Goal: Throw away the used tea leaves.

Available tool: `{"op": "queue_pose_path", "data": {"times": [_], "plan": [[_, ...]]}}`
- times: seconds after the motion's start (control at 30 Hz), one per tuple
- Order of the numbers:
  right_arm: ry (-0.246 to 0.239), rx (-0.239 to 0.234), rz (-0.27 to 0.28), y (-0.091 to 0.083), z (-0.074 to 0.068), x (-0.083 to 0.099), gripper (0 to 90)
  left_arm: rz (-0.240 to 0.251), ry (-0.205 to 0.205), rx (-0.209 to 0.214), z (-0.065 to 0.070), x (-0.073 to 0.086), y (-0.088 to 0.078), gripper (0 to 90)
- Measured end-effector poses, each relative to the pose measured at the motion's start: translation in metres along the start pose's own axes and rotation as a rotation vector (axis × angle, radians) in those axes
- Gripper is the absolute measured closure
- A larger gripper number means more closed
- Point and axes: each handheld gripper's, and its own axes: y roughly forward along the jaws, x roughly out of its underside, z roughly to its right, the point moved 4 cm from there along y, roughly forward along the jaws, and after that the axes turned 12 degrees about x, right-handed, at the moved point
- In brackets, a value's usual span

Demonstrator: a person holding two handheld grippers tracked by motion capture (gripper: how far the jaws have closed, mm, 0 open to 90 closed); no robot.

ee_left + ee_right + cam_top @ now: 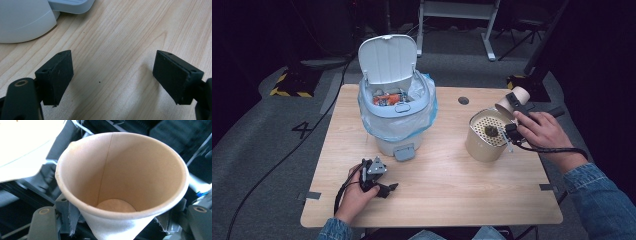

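Observation:
A brown paper cup (514, 97) is tilted over the far right rim of a beige canister (482, 142), and my right gripper (517, 109) is shut on it. The canister's perforated top carries a dark lump (491, 131). In the right gripper view the cup (120, 170) faces me mouth-first and looks empty, squeezed at its base between the jaws of the right gripper (120, 221). My left gripper (387, 189) rests low on the wooden table (452, 185) at the front left, open. In the left gripper view nothing lies between the spread jaws of the left gripper (113, 67).
A white and pale blue pedal bin (394, 100) stands at the table's back left, with its lid (388, 57) up, a plastic liner and orange scraps inside. Its pedal (404, 151) faces me. The bin's base (22, 20) is close ahead of the left gripper.

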Motion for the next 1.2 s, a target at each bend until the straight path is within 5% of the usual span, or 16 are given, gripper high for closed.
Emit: {"op": "queue_pose_path", "data": {"times": [0.1, 0.37, 0.53, 0.67, 0.7, 0.77, 0.87, 0.93, 1.07, 1.2], "plan": [[0.211, -0.079, -0.014, 0.002, -0.005, 0.008, 31.3, -0.001, 0.0, 0.001, 0.0, 0.0, 0.0, 17.1], [0.634, -0.229, -0.008, 0.004, -0.013, 0.024, 31.1, -0.003, 0.007, 0.011, -0.003, 0.002, -0.003, 17.2], [1.013, -0.334, 0.033, 0.002, -0.012, 0.033, 31.1, -0.002, 0.011, 0.016, -0.005, 0.003, -0.005, 17.1], [1.237, -0.413, 0.092, -0.002, -0.008, 0.037, 31.0, -0.002, 0.009, 0.016, -0.006, 0.004, -0.005, 17.1], [1.359, -0.471, 0.122, -0.004, -0.005, 0.037, 31.0, -0.002, 0.01, 0.016, -0.006, 0.004, -0.005, 17.0], [1.397, -0.492, 0.13, -0.006, -0.004, 0.037, 31.0, -0.002, 0.01, 0.016, -0.006, 0.004, -0.005, 17.1], [1.581, -0.612, 0.162, -0.012, 0.002, 0.036, 30.7, -0.002, 0.01, 0.017, -0.006, 0.004, -0.005, 17.0], [1.661, -0.665, 0.171, -0.016, 0.005, 0.035, 30.6, -0.001, 0.01, 0.017, -0.006, 0.004, -0.005, 17.0], [1.717, -0.722, 0.229, -0.025, 0.013, 0.031, 30.4, -0.001, 0.01, 0.015, -0.006, 0.004, -0.005, 17.0], [1.72, -0.754, 0.271, -0.036, 0.02, 0.023, 30.1, -0.002, 0.01, 0.015, -0.006, 0.004, -0.005, 17.0]]}}
